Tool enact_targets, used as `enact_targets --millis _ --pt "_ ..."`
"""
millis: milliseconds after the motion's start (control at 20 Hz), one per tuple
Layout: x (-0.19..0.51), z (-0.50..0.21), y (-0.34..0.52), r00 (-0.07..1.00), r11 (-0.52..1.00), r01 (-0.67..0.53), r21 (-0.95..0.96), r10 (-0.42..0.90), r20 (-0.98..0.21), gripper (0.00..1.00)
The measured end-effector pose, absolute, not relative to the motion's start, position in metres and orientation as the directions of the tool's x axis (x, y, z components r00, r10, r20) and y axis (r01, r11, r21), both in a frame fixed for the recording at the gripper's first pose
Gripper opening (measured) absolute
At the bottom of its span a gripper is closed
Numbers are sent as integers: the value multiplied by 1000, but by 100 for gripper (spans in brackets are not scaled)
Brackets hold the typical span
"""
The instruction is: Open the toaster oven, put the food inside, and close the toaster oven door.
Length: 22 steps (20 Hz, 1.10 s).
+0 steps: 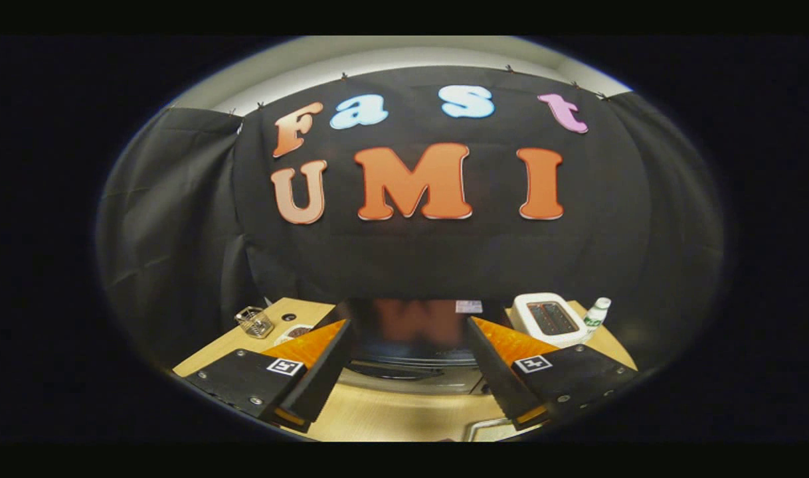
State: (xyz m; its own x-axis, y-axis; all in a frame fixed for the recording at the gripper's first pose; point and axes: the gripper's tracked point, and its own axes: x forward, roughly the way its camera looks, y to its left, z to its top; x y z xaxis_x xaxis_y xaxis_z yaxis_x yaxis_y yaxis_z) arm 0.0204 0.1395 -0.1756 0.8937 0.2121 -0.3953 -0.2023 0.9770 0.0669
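Observation:
The toaster oven (414,335) is a dark glossy box on the wooden table (378,415), seen from above and just ahead of my fingers. Its curved door handle (394,372) shows along the front edge, low between the two fingers. My gripper (410,324) hovers over the oven's front, open wide with nothing between the fingers. The left finger (311,362) and the right finger (504,358) flank the oven's top. A small round plate-like thing (295,330) lies beside the oven, half hidden by the left finger; what is on it I cannot tell.
To the right of the oven stands a white two-slot toaster (549,320), and a small white bottle with a green label (597,312) stands beyond it. A clear glass holder (254,322) sits at the table's far left. A pale tray edge (484,428) shows nearest me.

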Motion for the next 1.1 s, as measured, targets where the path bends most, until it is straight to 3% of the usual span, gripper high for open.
enact_targets --millis 300,800,1100 --pt "34 -236 143 839 989 -97 107 139 -527 99" --pt "40 -267 144 847 998 -54 27 61 -528 99" --pt "14 -270 142 843 998 -59 33 68 -534 93"
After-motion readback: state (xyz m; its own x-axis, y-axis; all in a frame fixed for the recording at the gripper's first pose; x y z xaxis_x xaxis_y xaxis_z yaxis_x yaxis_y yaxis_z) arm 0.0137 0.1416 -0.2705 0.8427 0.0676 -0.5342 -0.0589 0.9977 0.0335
